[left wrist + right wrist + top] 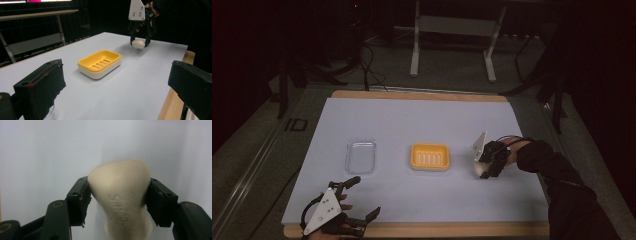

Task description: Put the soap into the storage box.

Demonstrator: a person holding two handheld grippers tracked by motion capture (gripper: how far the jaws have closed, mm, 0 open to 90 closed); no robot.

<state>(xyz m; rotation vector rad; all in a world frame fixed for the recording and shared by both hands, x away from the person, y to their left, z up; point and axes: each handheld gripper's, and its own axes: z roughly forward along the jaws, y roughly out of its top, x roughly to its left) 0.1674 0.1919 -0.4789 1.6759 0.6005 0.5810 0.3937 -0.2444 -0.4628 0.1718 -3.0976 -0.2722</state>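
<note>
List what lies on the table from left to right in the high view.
Left gripper → clear lid → yellow soap dish → right gripper holding the soap.

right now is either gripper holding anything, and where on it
The right gripper holds a cream bar of soap, its jaws clamped on the bar's two opposite sides, lifted off the white table. The left gripper is open and holds nothing.
</note>
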